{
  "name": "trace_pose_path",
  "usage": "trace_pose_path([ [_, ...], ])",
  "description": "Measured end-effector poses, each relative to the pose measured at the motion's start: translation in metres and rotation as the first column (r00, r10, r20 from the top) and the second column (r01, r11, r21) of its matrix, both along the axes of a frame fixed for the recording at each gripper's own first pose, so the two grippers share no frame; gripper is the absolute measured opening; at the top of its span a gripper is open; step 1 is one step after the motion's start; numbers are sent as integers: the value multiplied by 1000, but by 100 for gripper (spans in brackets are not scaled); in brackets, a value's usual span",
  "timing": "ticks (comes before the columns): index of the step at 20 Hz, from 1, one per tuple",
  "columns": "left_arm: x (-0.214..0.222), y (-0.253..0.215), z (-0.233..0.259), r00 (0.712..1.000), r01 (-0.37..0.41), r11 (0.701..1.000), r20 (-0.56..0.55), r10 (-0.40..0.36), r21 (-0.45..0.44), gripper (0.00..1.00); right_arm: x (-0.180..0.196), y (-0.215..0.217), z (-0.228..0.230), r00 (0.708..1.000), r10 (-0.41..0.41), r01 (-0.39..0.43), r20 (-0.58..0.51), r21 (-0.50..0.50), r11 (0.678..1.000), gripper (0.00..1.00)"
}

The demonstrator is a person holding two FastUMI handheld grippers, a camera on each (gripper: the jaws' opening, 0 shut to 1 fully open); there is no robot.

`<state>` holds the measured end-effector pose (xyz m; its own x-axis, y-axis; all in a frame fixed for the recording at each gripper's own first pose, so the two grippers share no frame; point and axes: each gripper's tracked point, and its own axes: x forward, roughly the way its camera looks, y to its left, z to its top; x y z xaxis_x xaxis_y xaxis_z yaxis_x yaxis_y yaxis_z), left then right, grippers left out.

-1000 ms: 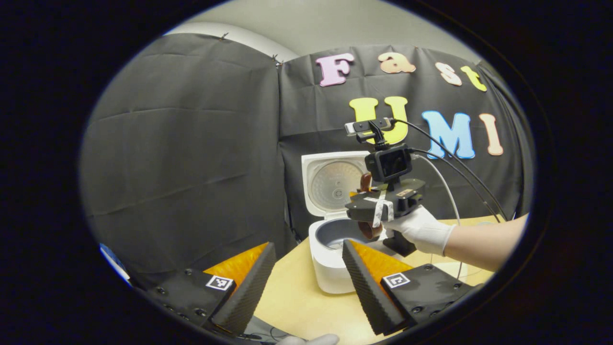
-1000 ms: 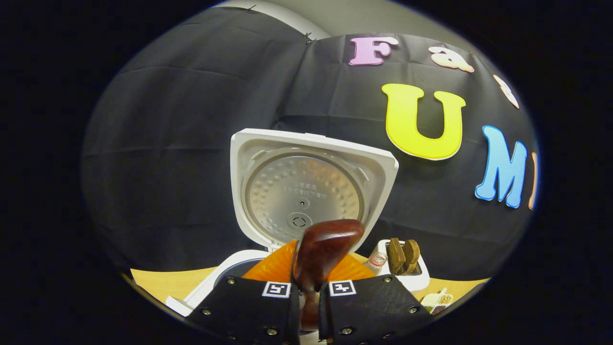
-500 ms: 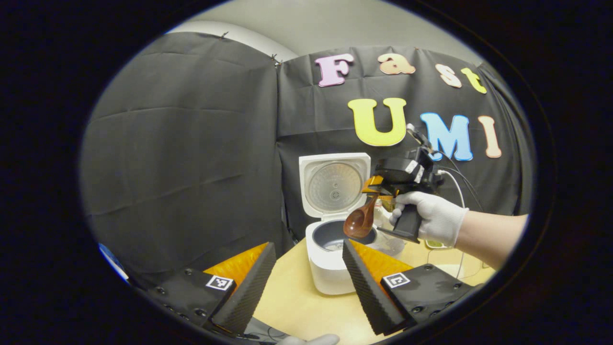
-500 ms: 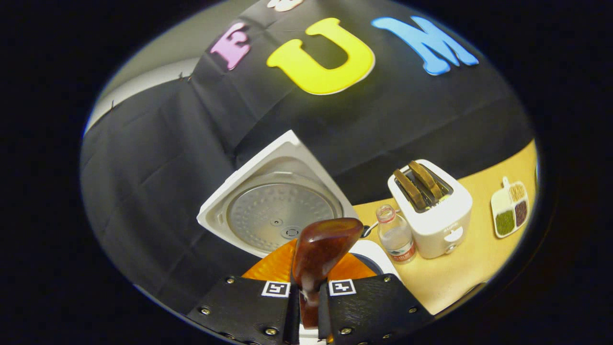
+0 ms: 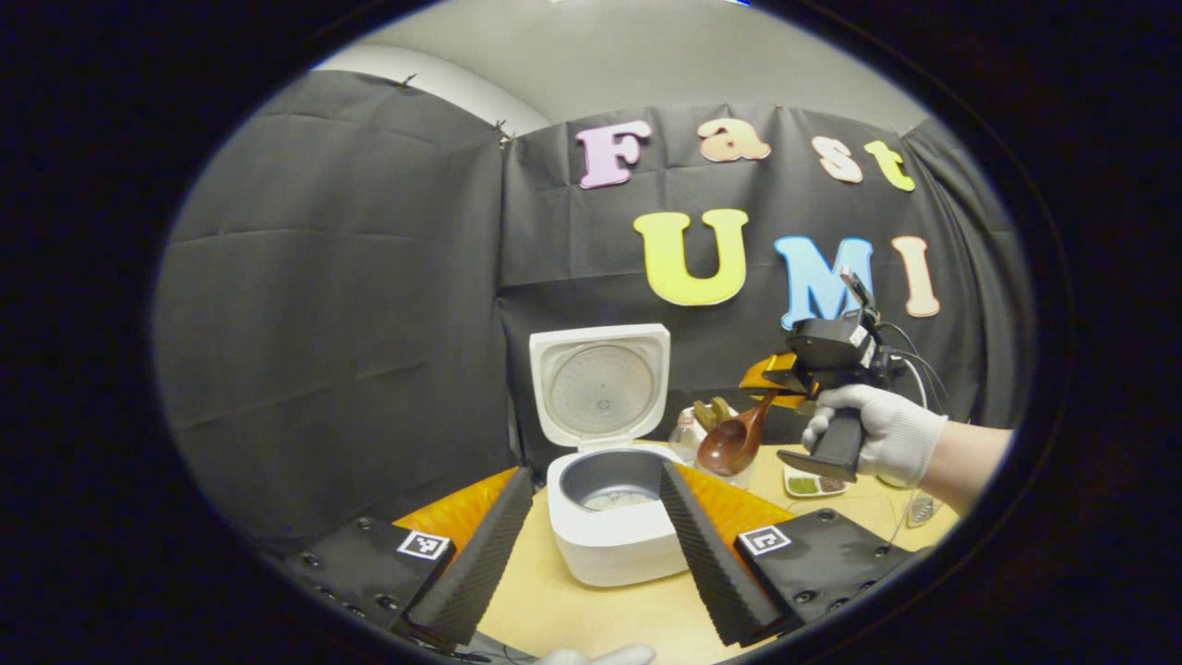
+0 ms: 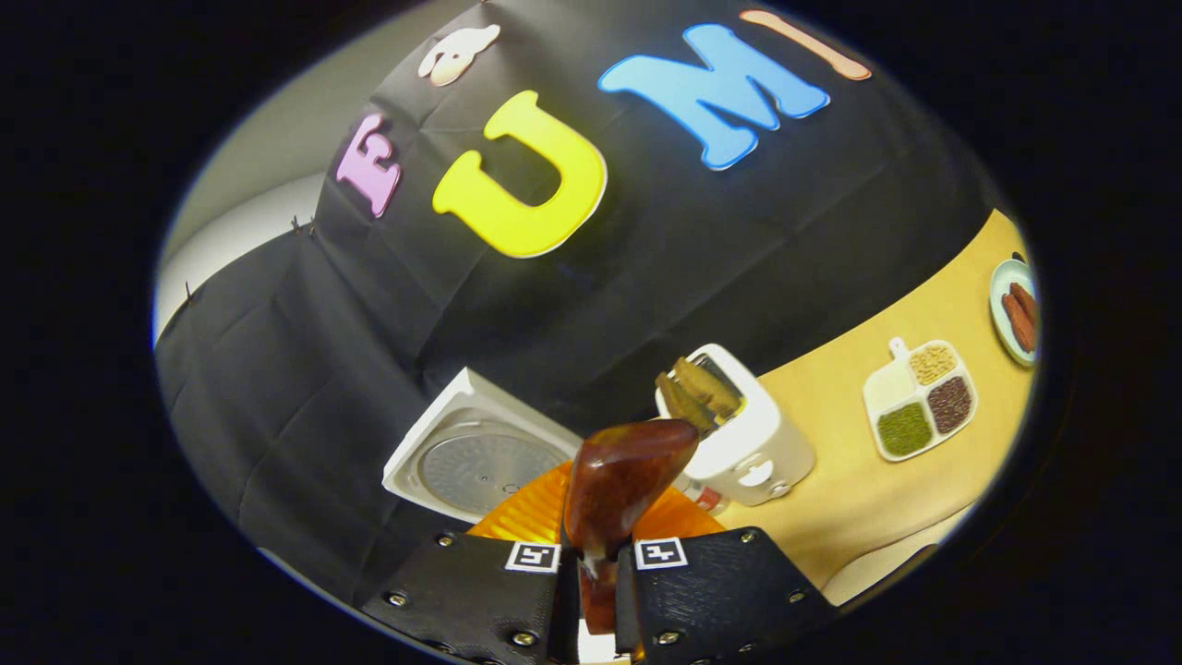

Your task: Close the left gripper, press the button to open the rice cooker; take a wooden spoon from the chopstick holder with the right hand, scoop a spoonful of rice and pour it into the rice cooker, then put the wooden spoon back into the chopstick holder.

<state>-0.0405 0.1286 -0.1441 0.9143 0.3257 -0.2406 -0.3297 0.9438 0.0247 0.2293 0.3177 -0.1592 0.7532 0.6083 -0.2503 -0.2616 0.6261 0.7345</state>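
The right gripper has its jaws clamped on the wooden spoon, bowl ahead. The left gripper has jaws wide apart; between them stands the rice cooker, lid raised, on the tabletop.

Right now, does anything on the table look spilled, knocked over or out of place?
Nothing stands out. The rice cooker stands upright with its lid open, the toaster and divided dish sit level, and no rice shows on the table.
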Motion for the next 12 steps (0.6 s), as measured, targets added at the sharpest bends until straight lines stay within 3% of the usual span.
trace_pose_path([
  [6, 27, -72, 10, 990, 143, 989, 26, -142, -27, 100, 8, -191, -35, 972, -236, 233, -16, -97, 968, 15],
  [10, 36, -111, 14, 979, 202, 979, 20, -201, -25, 95, -5, -319, -67, 923, -381, 370, -50, -147, 917, 15],
  [12, 40, -131, 19, 974, 225, 974, 21, -224, -25, 97, -15, -370, -70, 892, -448, 431, -61, -180, 884, 15],
])
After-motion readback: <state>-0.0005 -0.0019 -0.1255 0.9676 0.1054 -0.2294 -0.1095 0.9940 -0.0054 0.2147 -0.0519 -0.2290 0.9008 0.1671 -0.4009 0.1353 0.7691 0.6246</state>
